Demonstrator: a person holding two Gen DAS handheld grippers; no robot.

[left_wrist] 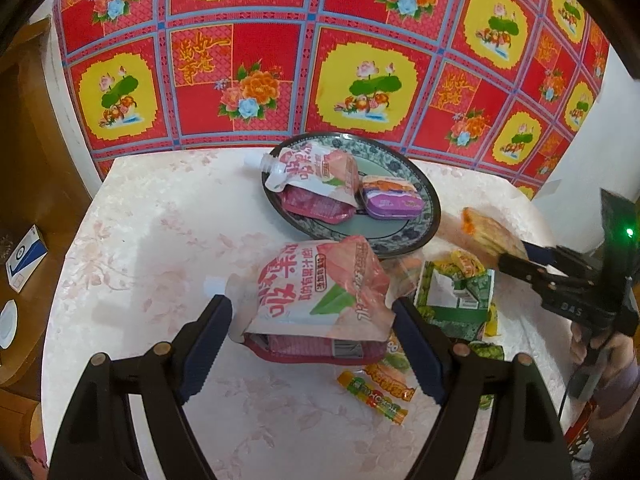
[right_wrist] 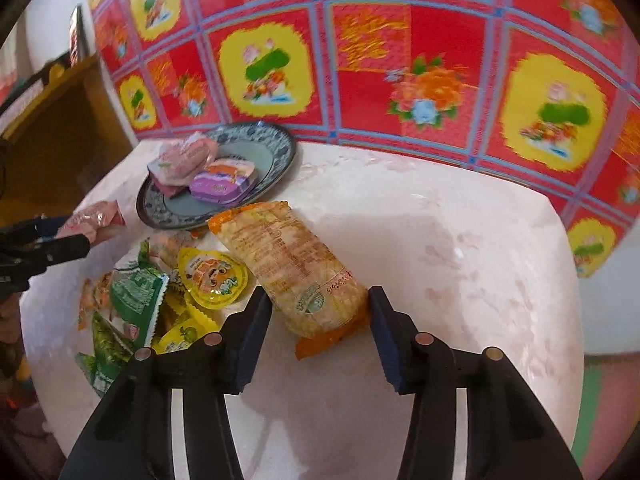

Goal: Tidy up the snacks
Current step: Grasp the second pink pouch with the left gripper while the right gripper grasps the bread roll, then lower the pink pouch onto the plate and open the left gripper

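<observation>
Brightness: both views are evenly and fairly brightly lit.
Glare: the glossy white table [left_wrist: 160, 216] shows soft pale sheen; foil on the pink pouch [left_wrist: 320, 296] glints.
Shadows: soft and faint, beneath the plate [left_wrist: 424, 216] and pouches.
Blur: the right wrist view is smeared across the red patterned cloth [right_wrist: 440, 60]; the left wrist view is sharp.
Distortion: fisheye bending curves the cloth's grid; corners fall into black vignette.
</observation>
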